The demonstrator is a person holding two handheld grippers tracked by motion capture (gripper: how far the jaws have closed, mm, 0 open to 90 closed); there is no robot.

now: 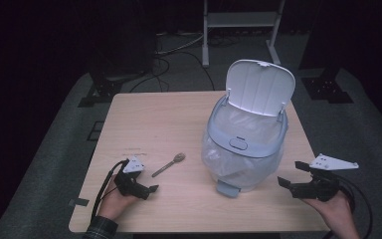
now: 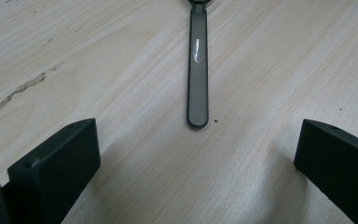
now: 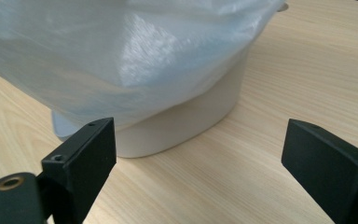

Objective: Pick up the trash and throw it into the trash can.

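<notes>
Clearly set up for a pick: spoon [image 1: 169, 164] lying flat on the counter [image 1: 149, 114], bowl toward one o'clock, handle end toward seven o'clock and aimed straight at the left gripper [image 1: 149, 190]. Left gripper spread wide, empty, jaws low over the wood on either side of the handle tip without touching it; in the left gripper view, spoon handle [image 2: 197, 70] centred between the jaws and running away toward twelve o'clock. Probably lined up that way so a short push forward brings the handle between the jaws for a sideways pinch.

Bin [image 1: 246, 144] standing to the spoon's three o'clock, near but apart, lid [image 1: 261, 85] tipped up and back toward twelve o'clock, clear liner bag [image 1: 238, 164] spilling over the sides, mouth open from above. Likely left open to take the spoon.

Right gripper [image 1: 293, 178] also spread and empty, hovering at the bin's four o'clock, close to its base [image 3: 182, 126] with the bag [image 3: 121, 51] bulging just ahead; seemingly placed to steady the bin, though not touching.

Room for moving: bare wood all round the spoon, plenty toward nine and twelve o'clock. Near counter edge close behind the left hand at six o'clock; right hand partly past the counter's right edge. Bin pedal jutting toward six o'clock, worth avoiding.
</notes>
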